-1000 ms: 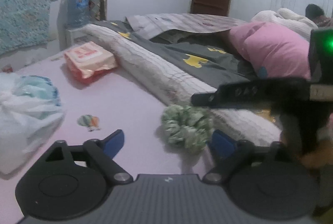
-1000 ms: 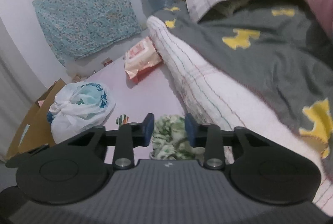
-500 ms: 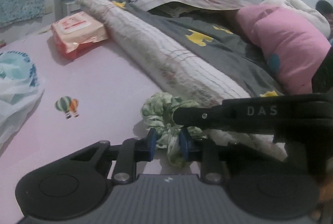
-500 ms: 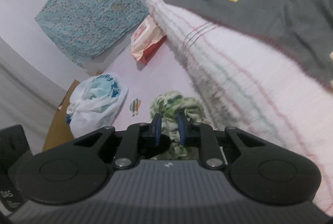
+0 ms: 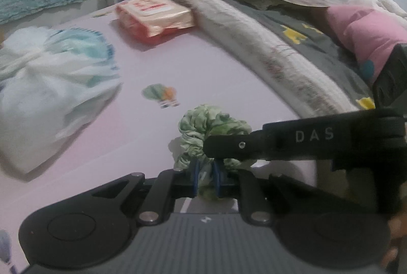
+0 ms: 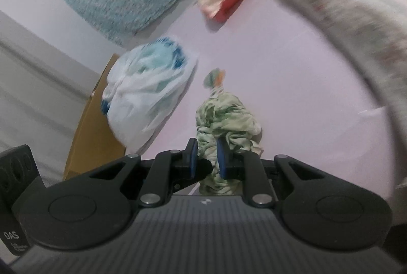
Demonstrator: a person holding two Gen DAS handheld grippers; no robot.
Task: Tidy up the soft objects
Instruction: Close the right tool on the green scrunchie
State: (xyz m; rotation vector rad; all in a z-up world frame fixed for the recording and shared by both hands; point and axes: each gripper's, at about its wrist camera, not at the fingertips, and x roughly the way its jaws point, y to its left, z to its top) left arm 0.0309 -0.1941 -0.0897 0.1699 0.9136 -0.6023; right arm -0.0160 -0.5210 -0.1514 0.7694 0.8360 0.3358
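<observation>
My left gripper (image 5: 206,178) pinches the near end of the crumpled green-and-white fabric scrunchie (image 5: 211,128), and my right gripper (image 6: 206,156) pinches the same scrunchie (image 6: 226,121) from the other side. It sits bunched on the pale pink bed sheet (image 5: 178,60), just in front of both grippers. In the left view, the knotted white plastic bag (image 5: 51,85) lies at ten o'clock, the orange-red packet of wipes (image 5: 155,14) at eleven, the rolled cream blanket (image 5: 267,44) at one.
</observation>
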